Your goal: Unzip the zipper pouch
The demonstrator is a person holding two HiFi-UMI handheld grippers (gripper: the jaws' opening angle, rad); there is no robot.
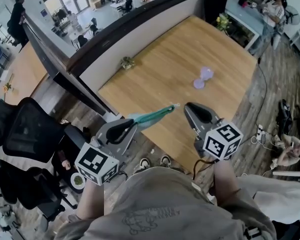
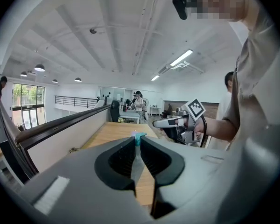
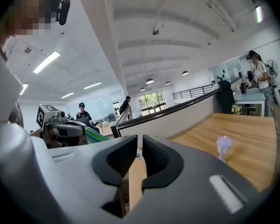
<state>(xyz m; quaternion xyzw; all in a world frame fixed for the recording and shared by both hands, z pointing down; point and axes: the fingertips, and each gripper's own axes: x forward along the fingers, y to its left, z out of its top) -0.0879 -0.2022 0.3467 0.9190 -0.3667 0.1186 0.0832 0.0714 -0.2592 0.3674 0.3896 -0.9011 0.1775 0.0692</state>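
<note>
No readable text. The marker cubes on both grippers carry only black-and-white square patterns, and the print on the person's shirt is too faint to read.

The teal zipper pouch (image 1: 152, 116) is held in the air over the counter's (image 1: 190, 44) near edge, clear of the wood. The left gripper (image 1: 133, 122) is clamped on the pouch's end farthest from the counter's middle; its own view shows only a teal sliver at the tips.

The right gripper (image 1: 188, 107) is at the pouch's other end, jaws almost together. A tiny pale bit sits at its tips, too small to identify.

The lilac object (image 3: 223, 143) in the counter's middle is a blur from the head view. The right gripper view shows it upright.
</note>
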